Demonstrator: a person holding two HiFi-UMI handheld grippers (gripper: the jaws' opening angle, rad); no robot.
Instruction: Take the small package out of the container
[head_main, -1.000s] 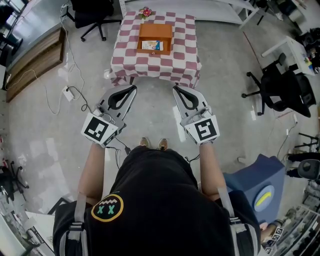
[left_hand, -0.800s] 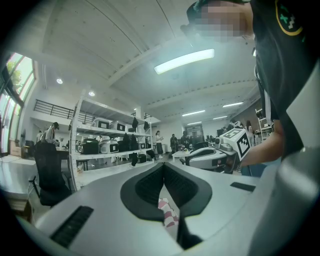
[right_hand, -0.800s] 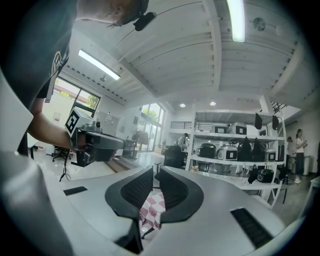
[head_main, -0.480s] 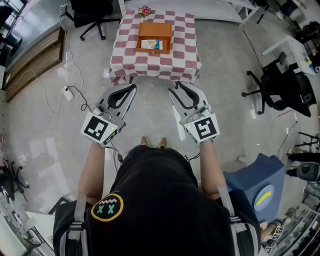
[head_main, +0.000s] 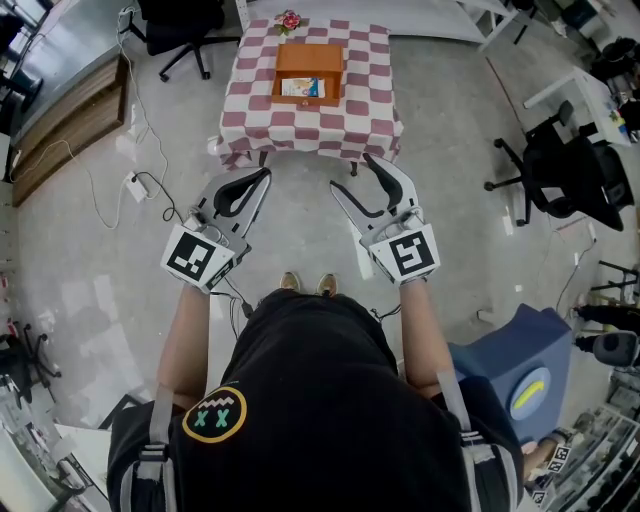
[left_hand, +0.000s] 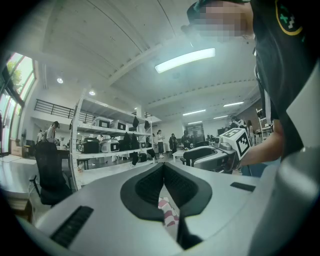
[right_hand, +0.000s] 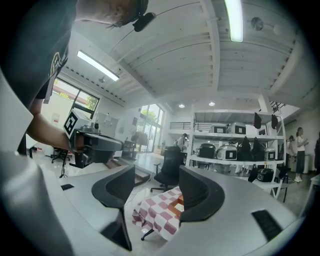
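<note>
Right gripper (head_main: 350, 172) is held out over the floor at about 1 o'clock from the person's shoes (head_main: 305, 287), its jaws partway apart and opening, with nothing between them; its own view shows only the distant checkered table through the gap. Left gripper (head_main: 262, 178) sits level with it at about 11 o'clock from the shoes, its jaws closed tip to tip and empty. Both are well apart from the table (head_main: 310, 125), which stands at 12 o'clock ahead of the person under a red-and-white checkered cloth. On the cloth, toward its 12 o'clock side, rests the orange container (head_main: 310, 58), open at the top. The small package (head_main: 301, 89), white and blue, lies inside it in the 6 o'clock half, nearer the person. A small flower (head_main: 291, 22) sits at the table's 12 o'clock edge, just beyond the container. A black office chair (head_main: 185, 25) stands at 10 o'clock from the table, and another chair (head_main: 560, 180) at its 4 o'clock.
</note>
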